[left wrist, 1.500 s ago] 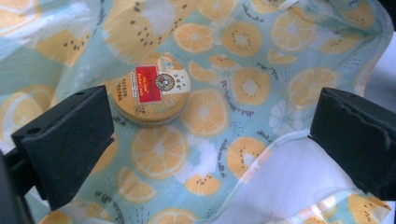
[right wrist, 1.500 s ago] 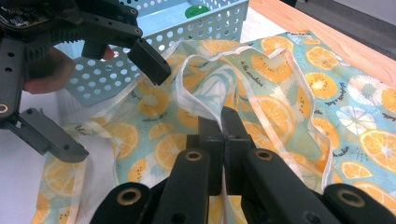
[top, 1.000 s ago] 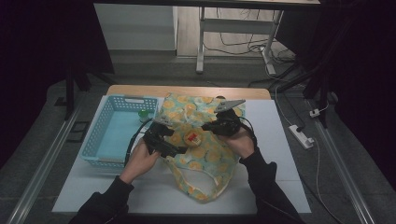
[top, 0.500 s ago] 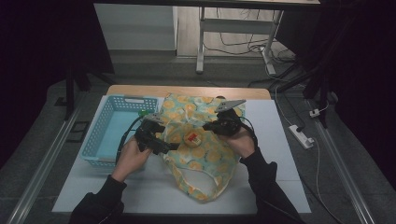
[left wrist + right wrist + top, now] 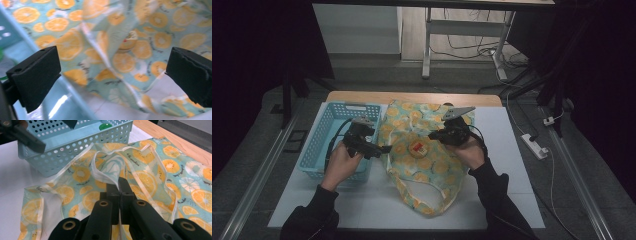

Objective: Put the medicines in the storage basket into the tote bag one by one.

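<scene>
Two grippers: my right gripper (image 5: 119,185) has its jaws pinched tight on the orange-print bag's (image 5: 412,132) rim. My left gripper (image 5: 112,72) has its jaws spread wide, empty, near the bag's left edge.

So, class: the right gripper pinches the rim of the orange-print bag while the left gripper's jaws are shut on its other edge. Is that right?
Not quite. The right gripper does pinch the rim of the orange-print bag, but the left gripper grips nothing: the left gripper view shows its jaws standing wide apart, with the bag's fabric beyond them, beside the blue basket.
</scene>
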A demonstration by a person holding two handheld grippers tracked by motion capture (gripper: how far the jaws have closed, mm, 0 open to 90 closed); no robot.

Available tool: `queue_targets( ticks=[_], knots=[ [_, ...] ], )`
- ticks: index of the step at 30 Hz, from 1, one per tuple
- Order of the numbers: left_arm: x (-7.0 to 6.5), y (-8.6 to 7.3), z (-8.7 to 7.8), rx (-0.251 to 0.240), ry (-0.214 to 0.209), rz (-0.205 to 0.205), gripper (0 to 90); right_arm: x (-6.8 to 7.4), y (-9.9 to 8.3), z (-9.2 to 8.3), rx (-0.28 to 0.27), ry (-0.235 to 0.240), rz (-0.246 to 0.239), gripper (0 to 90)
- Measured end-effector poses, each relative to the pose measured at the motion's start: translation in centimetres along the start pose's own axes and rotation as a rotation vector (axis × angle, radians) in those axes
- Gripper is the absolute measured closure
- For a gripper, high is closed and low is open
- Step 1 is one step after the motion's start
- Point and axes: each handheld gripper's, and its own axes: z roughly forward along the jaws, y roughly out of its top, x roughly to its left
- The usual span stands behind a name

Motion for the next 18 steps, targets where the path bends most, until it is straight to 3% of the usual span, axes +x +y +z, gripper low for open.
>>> queue_targets(
  ticks=[11, 18],
  knots=[
    [3.1, -1.2, -1.1, 0.007, 0.108, -0.078, 0.3, 0.0, 0.0, 0.1, 0.005, -0.001, 0.0, 89.8],
    [4.8, -2.1, -1.0, 0.044, 0.167, -0.107, 0.5, 0.0, -0.1, 0.2, 0.007, 0.001, -0.002, 89.7]
  ],
)
